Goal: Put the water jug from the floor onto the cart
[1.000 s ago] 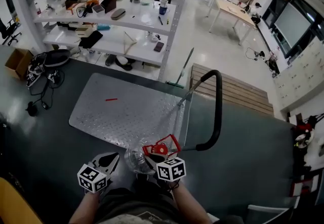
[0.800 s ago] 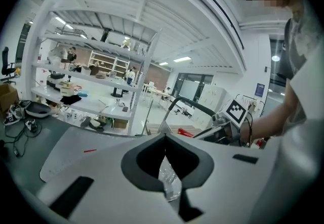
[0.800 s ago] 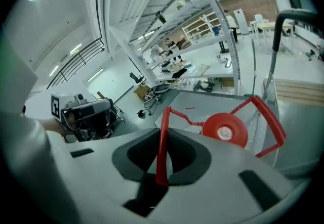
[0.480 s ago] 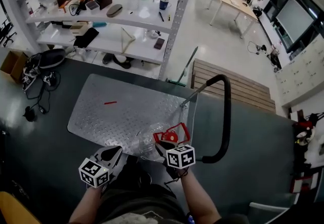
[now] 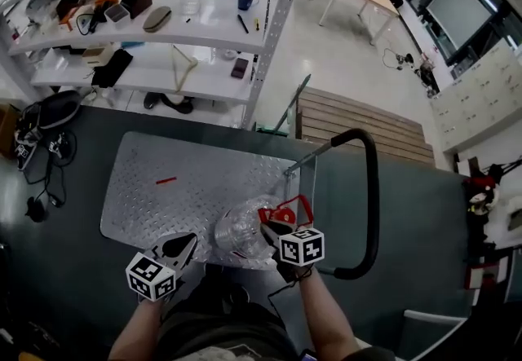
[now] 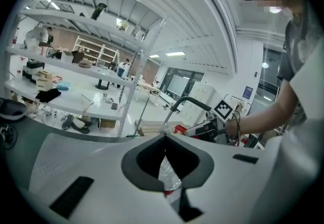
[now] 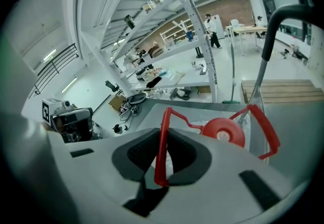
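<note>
Right gripper (image 5: 275, 227) clamped on the red handle (image 7: 162, 137) of the water jug (image 5: 241, 231). Jug is over the near edge of the cart (image 5: 179, 188) deck; can't tell if it's touching down. Left gripper (image 5: 178, 247) closed, empty, just left of the jug.

The water jug (image 5: 241, 231), carried by the right gripper (image 5: 271, 226), has moved forward, apparently onto the cart (image 5: 175, 206).

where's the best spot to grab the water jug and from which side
Grip the red carry handle, coming from above on the person's side. It is a thin bar arching clear of the red cap, so jaws can close around it; the clear water jug body is wide and rounded. The right gripper is shut on the handle this way.
</note>
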Available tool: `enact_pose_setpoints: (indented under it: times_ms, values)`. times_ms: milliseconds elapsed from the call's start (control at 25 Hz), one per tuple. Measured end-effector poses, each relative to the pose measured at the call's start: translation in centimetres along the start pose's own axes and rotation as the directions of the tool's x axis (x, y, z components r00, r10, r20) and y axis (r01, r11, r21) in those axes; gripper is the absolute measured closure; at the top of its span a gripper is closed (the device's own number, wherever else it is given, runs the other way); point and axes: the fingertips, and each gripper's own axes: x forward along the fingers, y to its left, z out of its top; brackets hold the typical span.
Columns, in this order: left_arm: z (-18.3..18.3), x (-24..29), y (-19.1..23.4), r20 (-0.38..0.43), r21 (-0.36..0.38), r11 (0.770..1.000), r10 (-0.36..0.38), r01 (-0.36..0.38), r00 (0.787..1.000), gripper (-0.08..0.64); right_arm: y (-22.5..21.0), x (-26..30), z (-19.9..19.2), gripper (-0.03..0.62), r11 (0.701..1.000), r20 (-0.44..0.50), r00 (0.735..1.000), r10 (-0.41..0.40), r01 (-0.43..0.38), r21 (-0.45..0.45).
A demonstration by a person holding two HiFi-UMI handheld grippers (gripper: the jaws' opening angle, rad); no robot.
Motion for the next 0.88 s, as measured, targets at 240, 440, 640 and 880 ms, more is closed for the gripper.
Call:
enact_pose_setpoints:
  times_ms: [240, 440, 640, 880]
  values:
    - [1.8, 2.9, 2.8, -0.018, 0.014, 0.999, -0.051, 0.051, 0.999, 0.552, -1.2, 1.0, 3.6, 0.557, 0.995, -0.013, 0.999, -0.044, 0.043, -0.092]
    - [2.3, 4.6, 4.0, -0.031, 0.013, 0.997, -0.074, 0.075, 0.997, 0.552, -1.7, 2.1, 4.9, 0.554, 0.98, -0.036, 0.997, -0.062, 0.054, -0.191]
    - [2.5, 5.5, 4.7, -0.048, 0.023, 0.996, -0.088, 0.089, 0.995, 0.552, -1.6, 3.8, 5.9, 0.552, 0.949, -0.04, 0.994, -0.105, 0.088, -0.303]
    - [1.8, 5.2, 6.0, -0.065, 0.011, 0.997, -0.075, 0.076, 0.995, 0.552, 2.0, 7.1, 3.4, 0.552, 0.912, -0.071, 0.993, -0.097, 0.06, -0.406]
